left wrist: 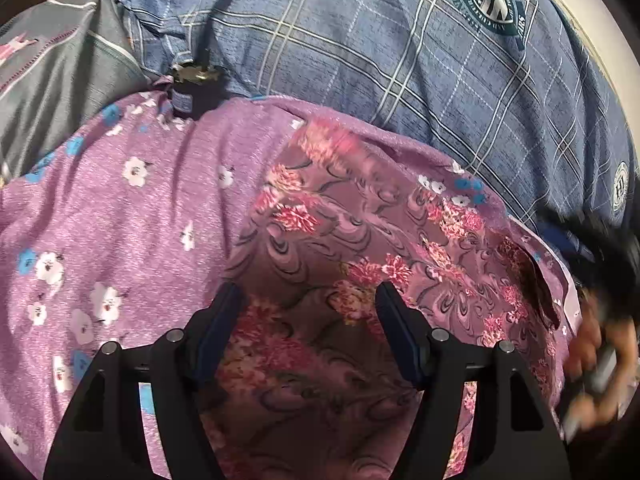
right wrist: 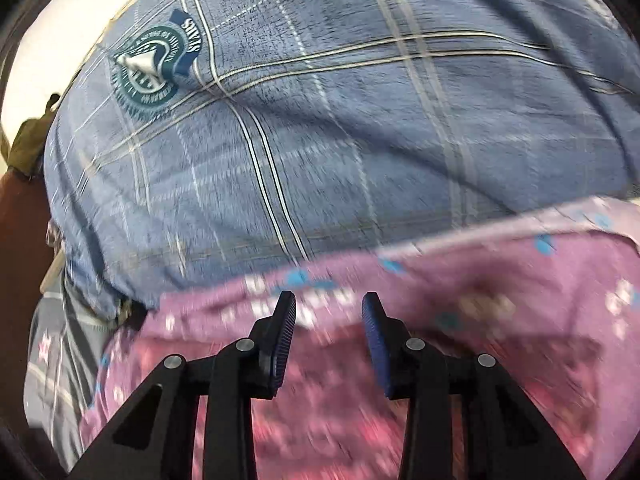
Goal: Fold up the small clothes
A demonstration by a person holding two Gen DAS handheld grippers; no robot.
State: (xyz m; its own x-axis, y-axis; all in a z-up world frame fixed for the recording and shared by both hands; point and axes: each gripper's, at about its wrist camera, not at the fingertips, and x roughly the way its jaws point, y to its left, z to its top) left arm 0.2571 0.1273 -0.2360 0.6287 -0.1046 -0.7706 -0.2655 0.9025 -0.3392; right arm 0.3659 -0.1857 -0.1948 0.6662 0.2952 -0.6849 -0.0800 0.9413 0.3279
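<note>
Left gripper (left wrist: 308, 300): hovering spread apart over the rose-print cloth (left wrist: 340, 248).
Right gripper (right wrist: 329, 312): gaping, empty, nearing the purple floral garment (right wrist: 520, 280).
Advice: pinching the hem squarely, both layers together.

Even, moderately bright light, soft shadows in folds of blue plaid sheet (left wrist: 360, 52). Right wrist view motion-blurred, purple cloth (right wrist: 460, 312) smeared. Left sharper; hand (left wrist: 596, 356) blurred. Fisheye bending, dark corners.
</note>
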